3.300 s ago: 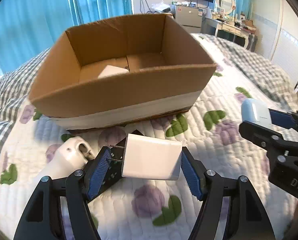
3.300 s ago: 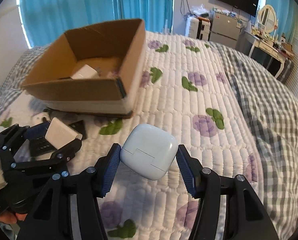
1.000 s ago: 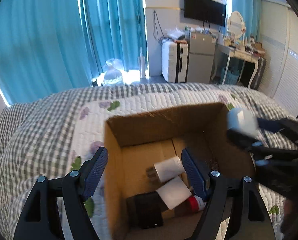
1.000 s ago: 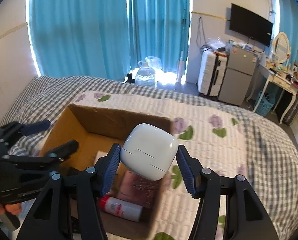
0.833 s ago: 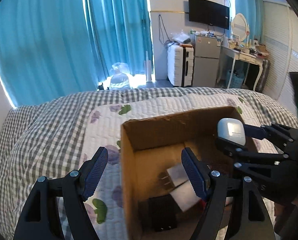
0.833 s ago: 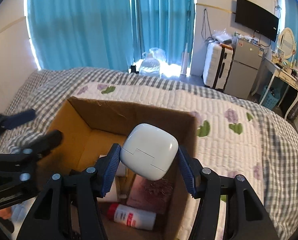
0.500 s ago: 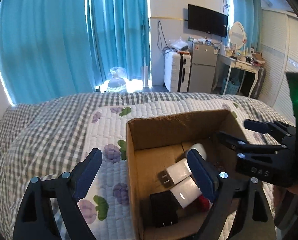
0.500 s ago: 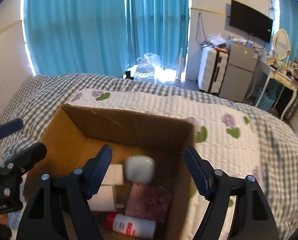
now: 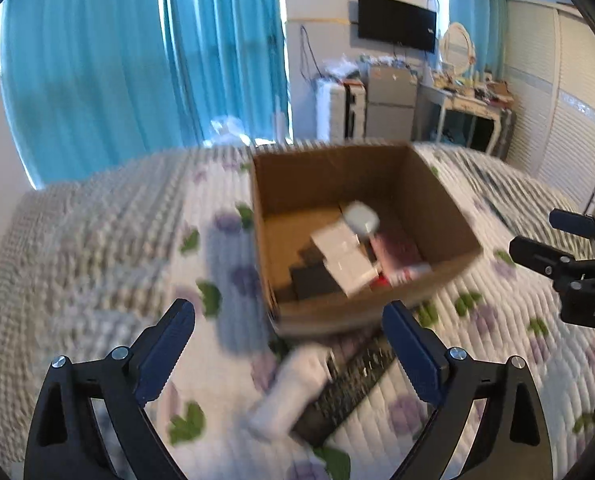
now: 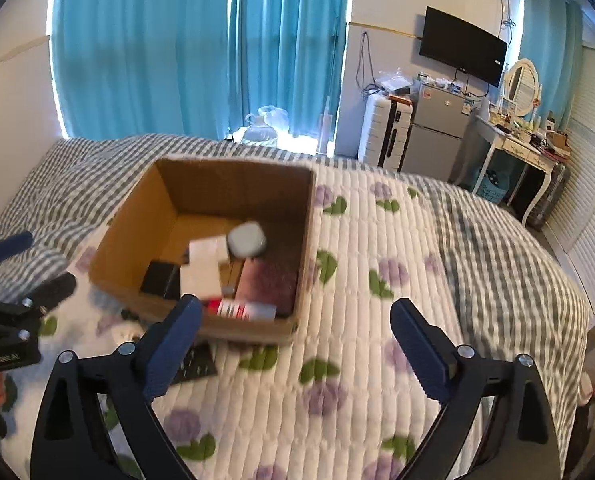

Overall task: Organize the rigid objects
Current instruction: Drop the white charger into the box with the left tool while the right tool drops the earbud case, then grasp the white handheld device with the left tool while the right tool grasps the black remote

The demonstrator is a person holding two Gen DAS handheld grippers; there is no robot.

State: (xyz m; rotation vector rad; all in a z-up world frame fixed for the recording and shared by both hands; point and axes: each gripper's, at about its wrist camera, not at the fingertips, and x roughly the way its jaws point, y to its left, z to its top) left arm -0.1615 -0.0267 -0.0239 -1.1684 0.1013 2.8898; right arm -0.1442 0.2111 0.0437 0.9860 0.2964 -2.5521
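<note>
A cardboard box (image 9: 437,200) (image 10: 137,232) sits on the quilted bed. Inside lie the white earbud case (image 9: 362,218) (image 10: 247,239), white chargers (image 9: 345,258) (image 10: 203,264), a black block (image 10: 159,280), a maroon item (image 10: 269,284) and a red-and-white tube (image 10: 241,309). My left gripper (image 9: 289,344) is open and empty, in front of the box. My right gripper (image 10: 293,340) is open and empty, above the bed near the box's front. On the bed in front of the box lie a white handle-shaped object (image 9: 293,388) and a black remote (image 9: 349,384).
The bed has a floral quilt (image 10: 377,360) over a grey checked cover (image 10: 517,260). Blue curtains, a suitcase, a small fridge (image 10: 437,132) and a dressing table stand behind. The right gripper shows in the left wrist view (image 9: 577,264); the left gripper shows in the right wrist view (image 10: 13,304).
Both grippers let their objects fall into the box, the charger and then the earbud case, and have since pulled back and away from the box. The left view is blurred by motion.
</note>
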